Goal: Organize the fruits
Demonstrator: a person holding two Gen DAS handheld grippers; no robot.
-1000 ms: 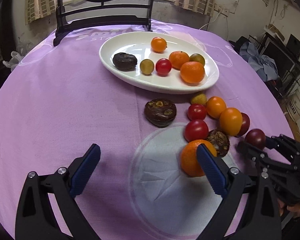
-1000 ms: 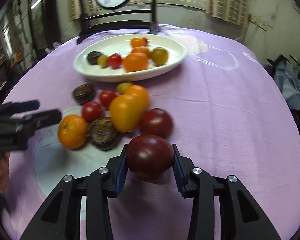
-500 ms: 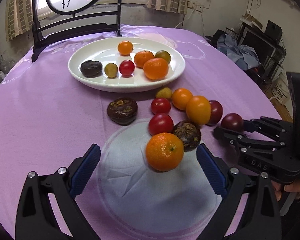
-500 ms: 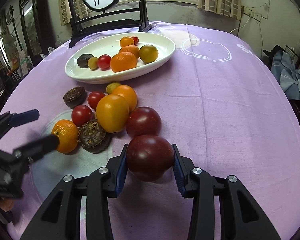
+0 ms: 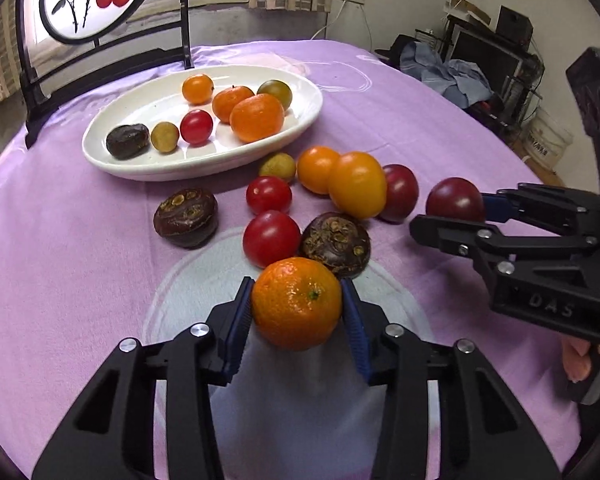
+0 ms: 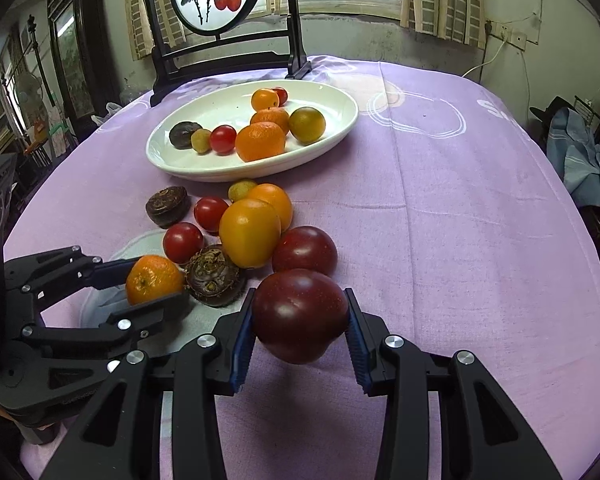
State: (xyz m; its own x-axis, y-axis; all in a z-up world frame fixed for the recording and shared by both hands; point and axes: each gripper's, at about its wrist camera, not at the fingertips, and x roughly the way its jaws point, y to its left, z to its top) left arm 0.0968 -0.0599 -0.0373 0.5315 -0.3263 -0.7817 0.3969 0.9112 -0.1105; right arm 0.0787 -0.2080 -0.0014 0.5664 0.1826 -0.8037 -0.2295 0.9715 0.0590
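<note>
Closing around a mandarin [image 5: 297,303], the left claw [image 5: 296,314] is bringing its blue pads against the fruit's two sides, over the pale patch of the purple tablecloth [image 5: 80,264] covering the table. The right claw [image 6: 300,330] is gripping a dark red tomato [image 6: 300,314] firmly between its pads, just in front of the loose heap of fruit: red cherry tomatoes, a yellow-orange tomato [image 6: 250,232], another dark tomato and brown water chestnuts. Beyond the heap, a white oval dish [image 6: 340,120] is carrying more mandarins and small tomatoes.
</note>
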